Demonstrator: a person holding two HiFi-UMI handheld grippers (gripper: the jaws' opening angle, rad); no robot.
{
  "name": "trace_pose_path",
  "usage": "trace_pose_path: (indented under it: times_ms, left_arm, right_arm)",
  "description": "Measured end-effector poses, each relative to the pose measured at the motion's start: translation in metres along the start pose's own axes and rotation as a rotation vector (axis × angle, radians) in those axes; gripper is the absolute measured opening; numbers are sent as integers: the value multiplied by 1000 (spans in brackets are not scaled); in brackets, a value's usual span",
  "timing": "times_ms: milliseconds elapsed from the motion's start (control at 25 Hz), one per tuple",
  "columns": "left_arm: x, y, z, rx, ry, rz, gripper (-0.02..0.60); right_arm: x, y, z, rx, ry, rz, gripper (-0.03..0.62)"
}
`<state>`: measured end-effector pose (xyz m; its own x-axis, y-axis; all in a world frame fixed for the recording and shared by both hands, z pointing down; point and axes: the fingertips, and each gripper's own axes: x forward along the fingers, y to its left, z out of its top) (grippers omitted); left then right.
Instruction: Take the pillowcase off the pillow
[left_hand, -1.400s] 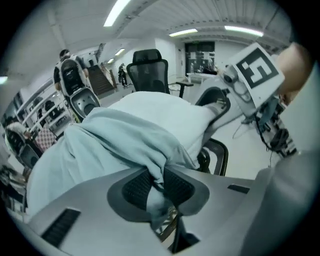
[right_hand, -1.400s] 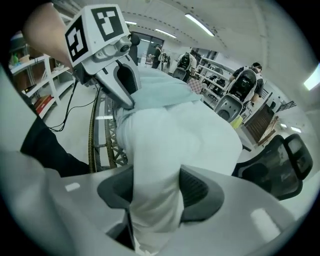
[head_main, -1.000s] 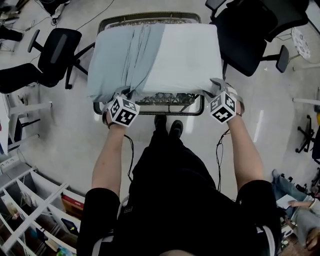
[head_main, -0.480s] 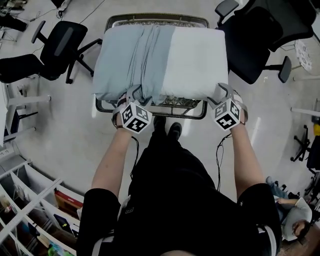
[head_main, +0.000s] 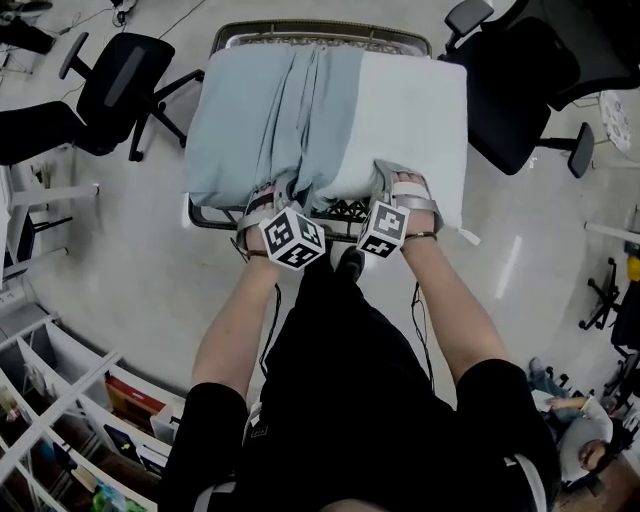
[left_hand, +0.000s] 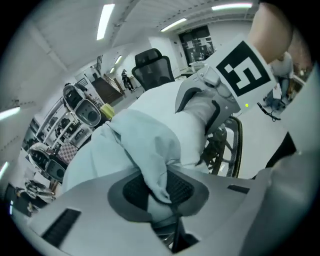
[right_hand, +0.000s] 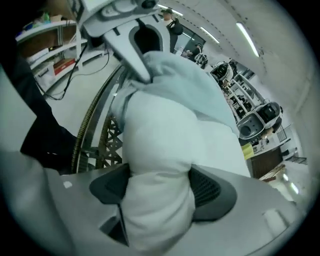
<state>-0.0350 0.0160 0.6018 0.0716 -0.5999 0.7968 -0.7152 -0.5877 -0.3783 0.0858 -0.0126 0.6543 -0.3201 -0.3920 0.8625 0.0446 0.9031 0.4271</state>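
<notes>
A white pillow (head_main: 412, 110) lies on a metal wire table (head_main: 318, 28). Its pale blue pillowcase (head_main: 262, 112) is bunched over the left half, so the right half is bare. My left gripper (head_main: 268, 193) is at the near edge, and its jaws have just been closing. They pinch a fold of the pillowcase (left_hand: 150, 150) between the pads (left_hand: 182, 189). My right gripper (head_main: 395, 180) is close beside it at the middle of the near edge. Its jaws have just been opening and stand wide. The bare pillow edge (right_hand: 160, 150) fills the gap between them.
Black office chairs stand at the far left (head_main: 118, 85) and far right (head_main: 522, 88) of the table. White shelving (head_main: 60, 400) is at the lower left. The person's shoes (head_main: 345, 262) are by the table's near rail, with pale floor all around.
My right gripper has moved left from the pillow's near right corner to the middle of its near edge. The left gripper has shifted slightly right along the pillowcase.
</notes>
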Motion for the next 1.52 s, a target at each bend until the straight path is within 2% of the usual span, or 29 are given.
trace_pose_path:
  times_ms: [40, 80, 160, 240, 400, 520, 560, 600, 640, 680, 760, 960, 1080, 1240, 1320, 1440, 1520]
  left_arm:
    - [-2, 5, -5, 22, 10, 14, 43]
    - [-4, 11, -11, 27, 23, 20, 28]
    - [-9, 23, -27, -12, 43, 12, 23]
    - [-18, 32, -43, -73, 49, -4, 21]
    - [-31, 49, -61, -139, 44, -23, 21]
    - [-39, 41, -57, -159, -13, -78, 25]
    - [-44, 35, -52, -158, -40, -88, 47]
    - [-50, 30, -49, -160, -65, -88, 99]
    - [-58, 27, -46, -171, -87, -77, 151]
    - [-66, 26, -45, -190, -103, -58, 164]
    - [-79, 29, -50, -237, -109, -14, 166]
    - [-75, 46, -85, -322, -33, 33, 166]
    - [-54, 53, -95, -290, 28, 20, 166]
    - [-51, 63, -108, -154, 104, 18, 25]
    - [-60, 74, -120, -131, 105, 18, 17]
    - [-69, 87, -142, -166, 90, -14, 17]
    - [-70, 96, -150, -130, 88, -13, 17]
  right_arm:
    - [1, -2, -2, -20, 0, -27, 368]
    - [0, -6, -3, -35, -7, -44, 328]
    - [-9, -10, -6, -38, -44, -39, 254]
    - [-22, -9, -9, -19, -102, -4, 217]
    - [-39, -2, -11, 46, -165, 54, 201]
    - [-44, 4, -12, 85, -152, 86, 201]
    - [-44, 4, -14, 89, -142, 88, 203]
    - [-45, 2, -15, 93, -133, 89, 210]
    - [-46, 0, -15, 98, -124, 92, 216]
    - [-47, -3, -15, 104, -118, 94, 218]
    - [-49, -7, -14, 115, -109, 98, 221]
    - [-53, -5, -11, 119, -71, 99, 226]
    - [-49, -2, -9, 118, -25, 87, 233]
    - [-42, -6, -18, 176, 40, 66, 205]
    - [-43, -9, -23, 207, 54, 61, 199]
    - [-44, -11, -31, 244, 65, 66, 196]
    - [-46, -12, -31, 266, 71, 62, 193]
